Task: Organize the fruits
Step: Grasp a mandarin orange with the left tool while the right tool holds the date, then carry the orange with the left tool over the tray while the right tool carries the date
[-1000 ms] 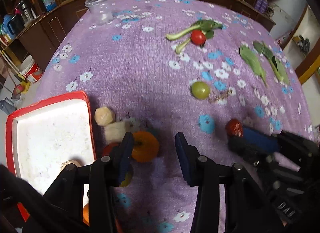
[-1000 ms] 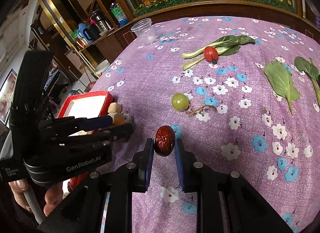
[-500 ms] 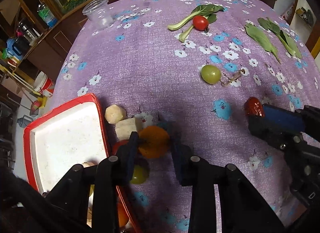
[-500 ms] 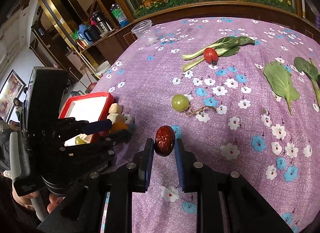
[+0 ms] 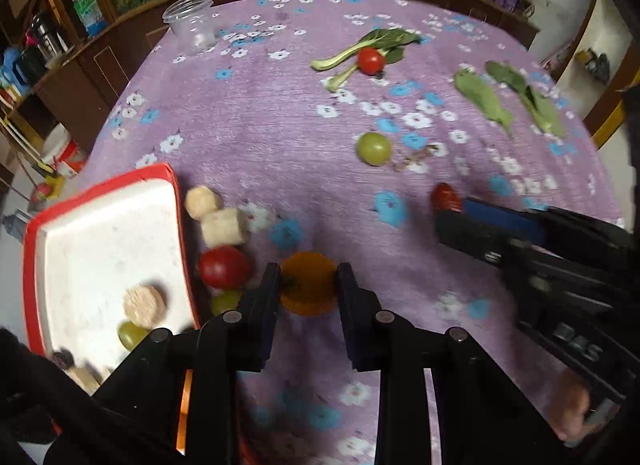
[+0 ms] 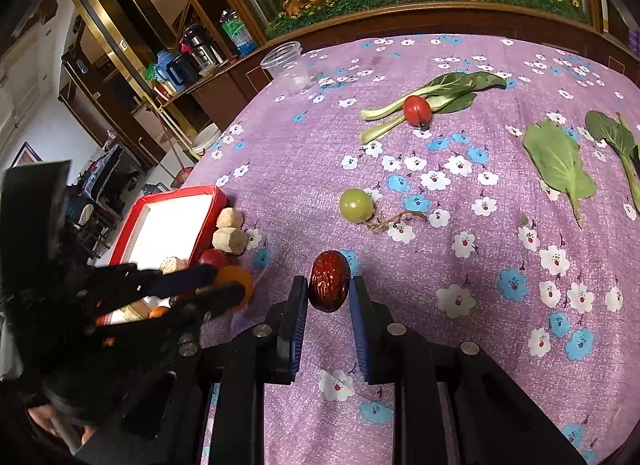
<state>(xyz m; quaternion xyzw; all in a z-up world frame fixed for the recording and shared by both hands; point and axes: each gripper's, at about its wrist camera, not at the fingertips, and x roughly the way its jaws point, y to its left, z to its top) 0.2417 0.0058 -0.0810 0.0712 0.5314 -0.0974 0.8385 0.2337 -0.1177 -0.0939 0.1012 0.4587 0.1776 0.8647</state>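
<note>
My left gripper (image 5: 308, 285) has its jaws closing, and both pads touch the orange fruit (image 5: 308, 265) on the purple cloth, just right of the red tray (image 5: 100, 233). The red date (image 6: 329, 281) sits low over the cloth with my right gripper (image 6: 329, 285) shut on it. In the left wrist view that date (image 5: 446, 196) shows at the right gripper's tip. A red tomato (image 5: 225, 267), a small green grape (image 5: 224, 301) and two pale chunks (image 5: 224, 226) lie beside the tray. Another green grape (image 5: 374, 148) lies mid-table. The tray holds a pale slice (image 5: 145, 305) and a grape (image 5: 130, 335).
A clear plastic cup (image 5: 192, 23) stands at the far left of the table. A cherry tomato (image 5: 371, 60) rests on a bok choy stalk (image 5: 372, 43) at the back. Loose green leaves (image 5: 482, 99) lie at the right. A wooden rail (image 6: 440, 15) borders the far side.
The left jaws have narrowed from wide apart to touching the orange fruit, and the left gripper has shifted a little across the cloth. The right gripper kept still with the date.
</note>
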